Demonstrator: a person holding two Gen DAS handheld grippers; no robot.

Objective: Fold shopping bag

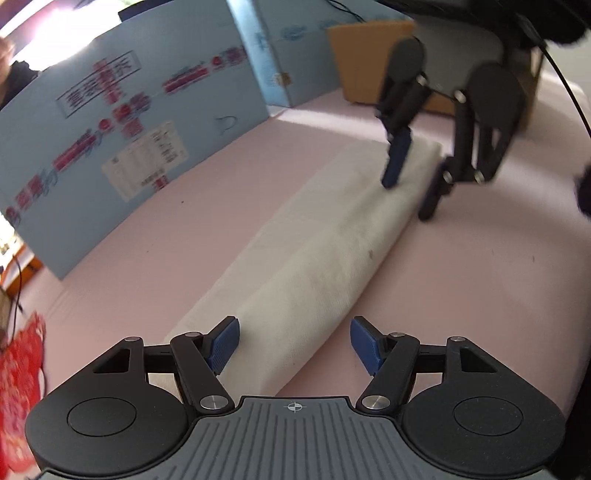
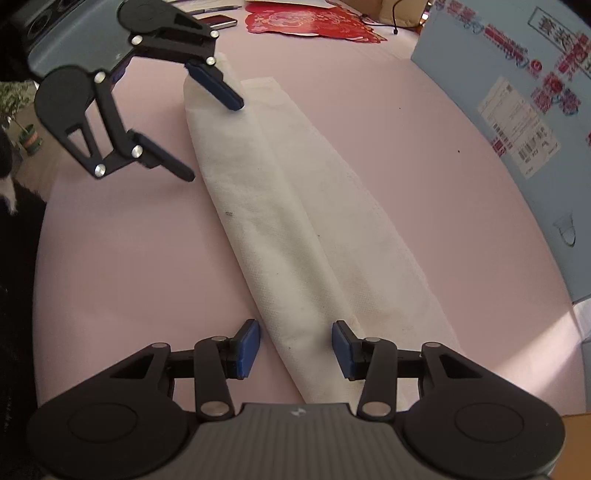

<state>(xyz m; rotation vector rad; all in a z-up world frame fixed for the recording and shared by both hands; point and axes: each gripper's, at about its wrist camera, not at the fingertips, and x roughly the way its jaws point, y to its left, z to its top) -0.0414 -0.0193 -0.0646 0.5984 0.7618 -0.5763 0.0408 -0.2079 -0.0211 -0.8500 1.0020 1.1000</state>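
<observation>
The white shopping bag (image 1: pixel 310 258) lies flat on the pink table (image 1: pixel 480 295), folded lengthwise into a long narrow strip. My left gripper (image 1: pixel 295 343) hovers open over its near end, one blue pad (image 1: pixel 223 345) above the cloth and the other past its edge. At the strip's far end my right gripper (image 1: pixel 406 199) points down, jaws apart astride the bag. In the right wrist view the bag (image 2: pixel 295 221) runs away from me, its upper fold between the right gripper's (image 2: pixel 295 345) pads, which do not press it. The left gripper (image 2: pixel 212 139) stands open at the far end.
A tall blue box (image 1: pixel 129 147) with printed labels walls one long side of the table (image 2: pixel 517 110). A brown cardboard box (image 1: pixel 365 62) stands behind the right gripper. A red paper cutout (image 2: pixel 314 22) and a phone (image 2: pixel 221 21) lie beyond the left gripper.
</observation>
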